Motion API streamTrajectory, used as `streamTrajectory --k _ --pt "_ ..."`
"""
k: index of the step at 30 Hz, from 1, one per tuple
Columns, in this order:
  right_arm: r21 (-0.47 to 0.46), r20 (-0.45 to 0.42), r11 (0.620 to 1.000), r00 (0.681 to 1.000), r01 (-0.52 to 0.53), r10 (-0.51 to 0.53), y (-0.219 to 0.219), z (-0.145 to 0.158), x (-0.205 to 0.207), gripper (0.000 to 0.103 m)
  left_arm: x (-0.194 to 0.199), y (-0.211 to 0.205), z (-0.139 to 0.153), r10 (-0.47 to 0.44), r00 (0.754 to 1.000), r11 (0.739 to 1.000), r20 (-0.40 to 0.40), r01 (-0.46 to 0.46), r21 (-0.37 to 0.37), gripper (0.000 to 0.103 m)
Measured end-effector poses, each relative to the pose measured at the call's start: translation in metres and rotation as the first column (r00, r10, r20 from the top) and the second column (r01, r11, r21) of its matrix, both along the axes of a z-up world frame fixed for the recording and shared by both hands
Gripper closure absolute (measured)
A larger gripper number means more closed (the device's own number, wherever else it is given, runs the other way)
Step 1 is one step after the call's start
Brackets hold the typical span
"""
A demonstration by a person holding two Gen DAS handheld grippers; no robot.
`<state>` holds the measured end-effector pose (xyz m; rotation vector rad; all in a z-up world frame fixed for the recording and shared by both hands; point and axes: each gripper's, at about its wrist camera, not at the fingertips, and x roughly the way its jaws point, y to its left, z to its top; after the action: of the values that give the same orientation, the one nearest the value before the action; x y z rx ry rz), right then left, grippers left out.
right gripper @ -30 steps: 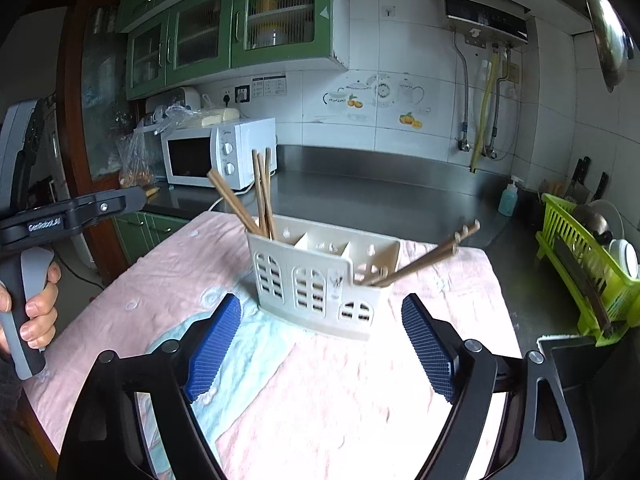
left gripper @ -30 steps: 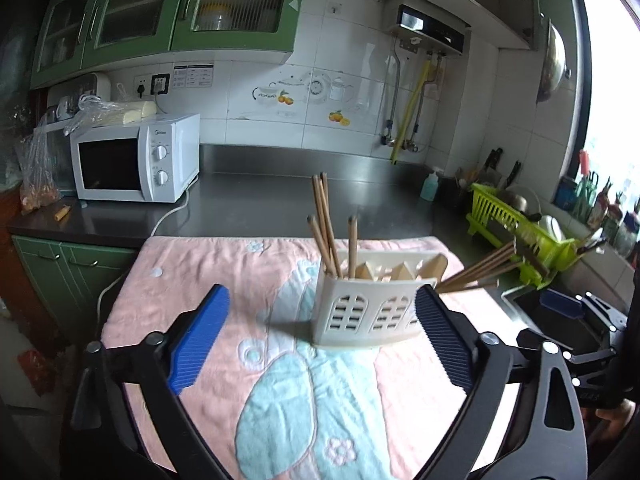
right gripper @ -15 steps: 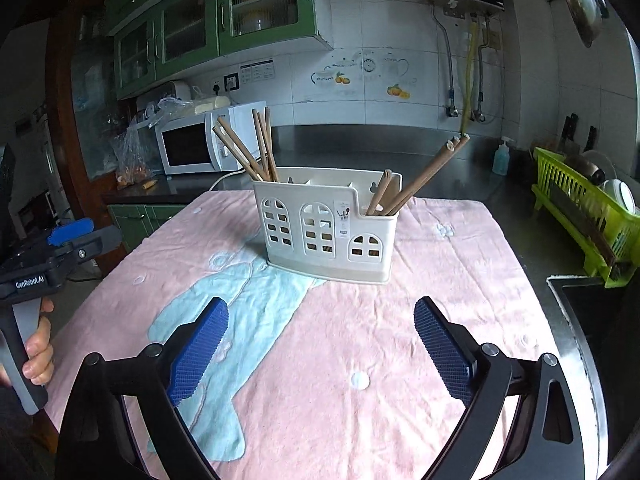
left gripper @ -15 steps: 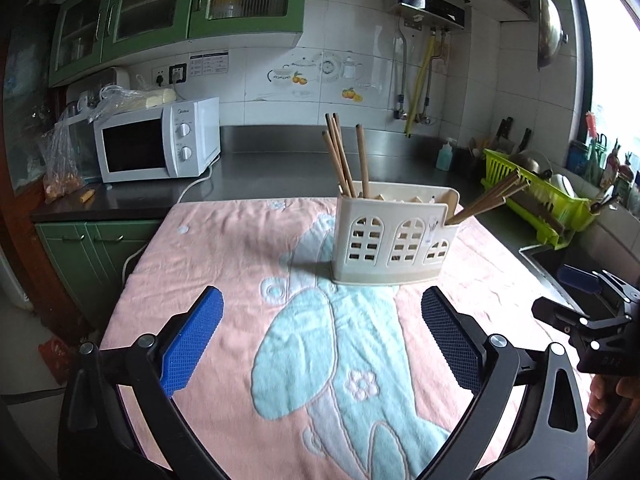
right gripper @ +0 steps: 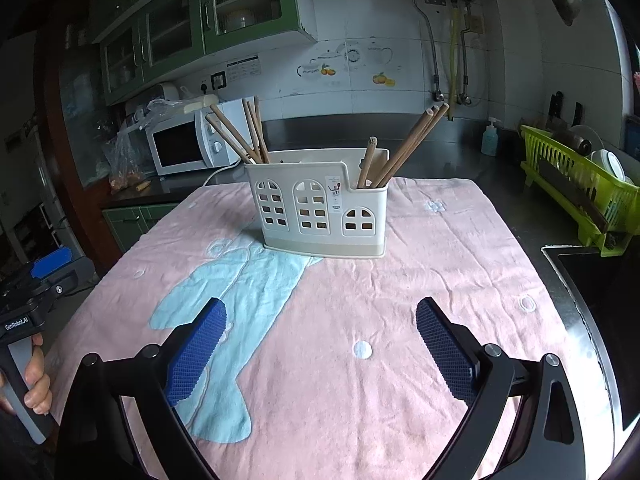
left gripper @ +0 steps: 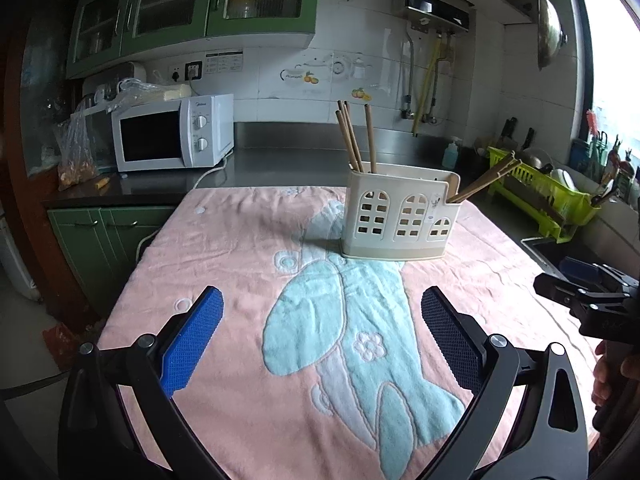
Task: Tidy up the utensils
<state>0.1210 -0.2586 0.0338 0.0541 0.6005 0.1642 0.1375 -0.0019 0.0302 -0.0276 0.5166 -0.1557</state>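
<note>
On the counter's pink towel (right gripper: 420, 264), the holder (right gripper: 320, 210) stands with chopsticks (right gripper: 404, 146) in both end compartments. Both grippers, left (left gripper: 322, 334) and right (right gripper: 320, 346), have drawn back, jaws open and empty; sorting looks finished.

Chopsticks (right gripper: 404, 148) in holder (right gripper: 320, 212) on towel (right gripper: 400, 300)

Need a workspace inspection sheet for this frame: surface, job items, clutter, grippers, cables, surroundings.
Surface: pink towel with a pale blue motif covering the table.
Job's things: cream plastic utensil holder upright; wooden chopsticks in its left compartment, more leaning in the right one.
Clutter: nothing seen on the towel.
Grippers: left gripper open, empty; right gripper open, empty.
Cables: white microwave cord on the counter.
Surroundings: white microwave, green dish rack, green cabinets.
</note>
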Motion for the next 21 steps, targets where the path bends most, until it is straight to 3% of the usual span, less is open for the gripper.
streamTrajectory --k 12,21 --pt "-0.008 -0.02 1.0 1.0 -0.005 0.005 0.003 -0.01 -0.001 0.01 -0.005 -0.004 -0.01 0.027 0.999 0.997 -0.021 -0.026 0.078 0.005" --pt "-0.006 -0.021 1.0 1.0 -0.004 0.004 0.004 -0.011 -0.002 0.01 -0.005 -0.002 -0.015 0.036 0.999 0.996 -0.032 -0.034 0.084 0.005"
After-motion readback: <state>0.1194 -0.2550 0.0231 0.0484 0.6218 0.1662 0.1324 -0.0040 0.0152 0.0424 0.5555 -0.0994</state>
